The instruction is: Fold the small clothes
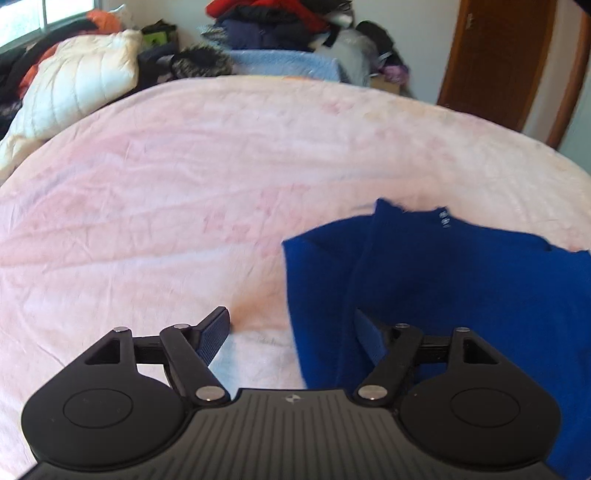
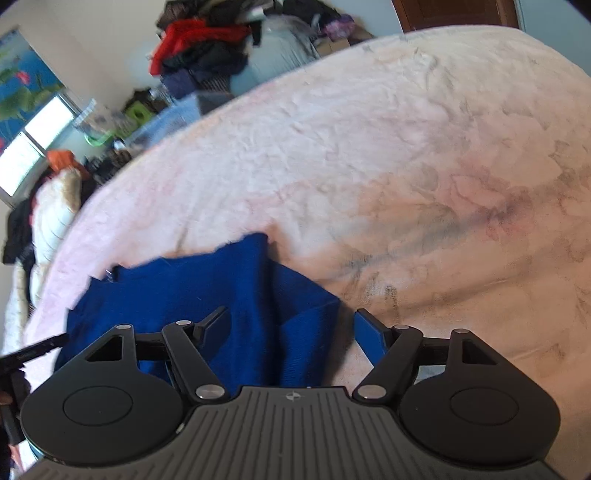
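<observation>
One blue garment (image 1: 443, 280) lies on a pink bedspread (image 1: 184, 184), partly folded, with a sleeve or side panel turned over its body and a small label at the far neckline.

Left to right, left wrist view: white padded quilt (image 1: 81, 81) at the far left edge of the bed; pile of mixed clothes (image 1: 273, 22) against the far wall; brown door (image 1: 498, 55) at the far right.

Left gripper (image 1: 291, 336): jaws spread, nothing pinched; its left finger is over bare bedspread, its right finger over the garment's near left edge.

Right gripper (image 2: 291, 332): jaws spread, nothing pinched; its left finger is over the blue cloth, its right finger over the bedspread just right of the garment's near right corner.

Garment place: near side of the bed, between the two grippers.
</observation>
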The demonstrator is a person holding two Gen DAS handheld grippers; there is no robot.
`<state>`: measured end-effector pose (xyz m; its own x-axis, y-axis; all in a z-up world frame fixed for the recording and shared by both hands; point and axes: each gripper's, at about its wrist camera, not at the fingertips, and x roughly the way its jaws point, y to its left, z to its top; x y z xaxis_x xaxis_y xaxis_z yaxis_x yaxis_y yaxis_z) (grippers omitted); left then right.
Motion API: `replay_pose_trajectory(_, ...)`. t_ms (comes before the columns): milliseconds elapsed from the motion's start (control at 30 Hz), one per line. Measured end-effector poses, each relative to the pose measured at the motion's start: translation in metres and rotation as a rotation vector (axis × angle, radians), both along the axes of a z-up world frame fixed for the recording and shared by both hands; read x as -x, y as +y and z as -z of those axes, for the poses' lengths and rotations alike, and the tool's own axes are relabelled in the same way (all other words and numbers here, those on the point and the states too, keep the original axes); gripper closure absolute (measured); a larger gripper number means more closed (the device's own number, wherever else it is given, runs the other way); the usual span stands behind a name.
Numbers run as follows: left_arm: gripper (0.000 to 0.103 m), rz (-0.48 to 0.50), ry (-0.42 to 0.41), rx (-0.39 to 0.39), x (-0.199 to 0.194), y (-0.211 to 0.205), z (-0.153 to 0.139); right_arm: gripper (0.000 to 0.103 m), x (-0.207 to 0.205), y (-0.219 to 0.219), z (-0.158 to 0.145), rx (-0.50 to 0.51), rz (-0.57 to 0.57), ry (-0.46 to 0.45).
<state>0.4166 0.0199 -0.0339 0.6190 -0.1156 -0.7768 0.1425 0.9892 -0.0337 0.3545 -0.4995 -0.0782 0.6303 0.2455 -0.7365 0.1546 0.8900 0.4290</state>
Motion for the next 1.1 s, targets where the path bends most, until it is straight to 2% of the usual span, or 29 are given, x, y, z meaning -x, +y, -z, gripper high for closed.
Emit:
replay_pose_trajectory(67, 0.029, -0.001, 0.005, 0.027, -0.002, -0.002, 0.003, 0.030, -0.003, 0.013, -0.001, -0.007, -0.039, -0.006)
replay_pose_trajectory(100, 0.029, -0.001, 0.002, 0.042, -0.004, -0.004, 0.004, 0.044, -0.004, 0.020, -0.002, -0.005, -0.071, -0.017)
replay_pose_trajectory(133, 0.029, -0.007, 0.005, 0.054, -0.006, -0.006, 0.006, 0.071, -0.005, 0.028, -0.002, 0.025, -0.088, -0.011)
replay_pose_trajectory(167, 0.042, -0.016, 0.007, 0.053, -0.008, -0.009, 0.008, 0.083, -0.006, 0.034, -0.001, 0.069, -0.098, -0.002)
replay_pose_trajectory(200, 0.050, -0.015, -0.001, 0.046, -0.009, -0.012, 0.008, 0.087, -0.006, 0.036, -0.001, 0.093, -0.109, -0.019)
replay_pose_trajectory(233, 0.071, 0.001, -0.013, 0.033, -0.009, -0.016, 0.007, 0.089, -0.006, 0.034, -0.001, 0.095, -0.107, -0.028)
replay_pose_trajectory(267, 0.083, 0.023, -0.016, 0.020, -0.009, -0.021, 0.005, 0.090, -0.005, 0.031, -0.002, 0.086, -0.102, -0.033)
replay_pose_trajectory(367, 0.096, 0.032, -0.050, -0.100, -0.005, -0.031, 0.003, 0.094, 0.002, 0.017, -0.006, 0.078, -0.072, -0.064)
replay_pose_trajectory(400, 0.096, 0.020, -0.053, -0.122, -0.006, -0.029, 0.004, 0.094, 0.002, 0.011, -0.002, 0.056, -0.063, -0.056)
replay_pose_trajectory(467, 0.096, 0.017, -0.058, -0.097, -0.006, -0.020, 0.009, 0.095, 0.003, 0.010, 0.007, 0.040, -0.055, -0.042)
replay_pose_trajectory(500, 0.096, 0.024, -0.066, -0.103, -0.005, -0.020, 0.009, 0.094, 0.004, 0.013, 0.008, 0.049, -0.051, -0.056)
replay_pose_trajectory(567, 0.096, 0.035, -0.086, -0.139, -0.002, -0.026, 0.010, 0.083, 0.004, 0.012, 0.009, -0.006, -0.029, -0.070)
replay_pose_trajectory(633, 0.095, 0.042, -0.111, -0.133, 0.003, -0.027, 0.005, 0.053, 0.008, 0.005, 0.008, -0.088, 0.013, -0.066)
replay_pose_trajectory(667, 0.095, 0.034, -0.132, -0.104, 0.009, -0.022, -0.001, 0.046, 0.016, 0.001, 0.005, -0.131, 0.032, -0.073)
replay_pose_trajectory(700, 0.095, 0.026, -0.155, -0.072, 0.017, -0.017, -0.008, 0.033, 0.026, -0.002, -0.001, -0.162, 0.052, -0.095)
replay_pose_trajectory(733, 0.095, 0.019, -0.171, -0.040, 0.027, -0.010, -0.015, 0.027, 0.041, -0.005, -0.007, -0.184, 0.064, -0.129)
replay_pose_trajectory(833, 0.092, 0.001, -0.142, 0.114, 0.064, 0.018, -0.026, 0.027, 0.088, -0.009, -0.011, -0.289, 0.035, -0.166)
replay_pose_trajectory(1000, 0.092, -0.030, -0.018, 0.270, 0.113, 0.055, -0.009, 0.027, 0.147, -0.005, 0.013, -0.381, 0.023, -0.046)
replay_pose_trajectory(1033, 0.092, -0.050, 0.011, 0.321, 0.118, 0.062, -0.005, 0.027, 0.155, -0.004, 0.019, -0.429, 0.023, -0.036)
replay_pose_trajectory(1100, 0.085, -0.088, 0.093, 0.477, 0.124, 0.077, 0.007, 0.026, 0.164, -0.003, 0.030, -0.541, 0.017, -0.017)
